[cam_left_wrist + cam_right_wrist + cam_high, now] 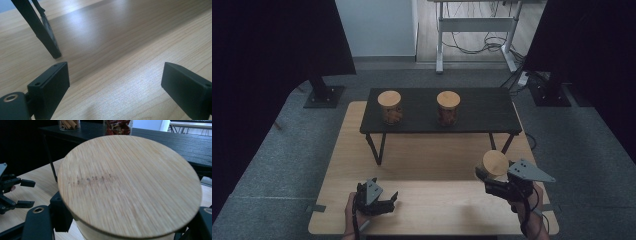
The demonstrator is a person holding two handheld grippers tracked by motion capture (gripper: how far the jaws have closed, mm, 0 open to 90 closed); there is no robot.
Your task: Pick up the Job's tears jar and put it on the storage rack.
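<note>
Bamboo-lidded jar (493,164) clamped in right gripper (488,181) jaws, apparently off table (362,150), left gripper (388,200) jaws wide, empty

Lab or studio; black curtains (272,40); grey carpet (287,150); desk frame (474,25) with trailing cables (472,42)

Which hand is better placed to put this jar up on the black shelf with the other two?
Right. The right gripper is shut on the wood-lidded jar, close to the black shelf and its free right end. The left gripper is open, holds nothing and sits near the table's front edge.
</note>
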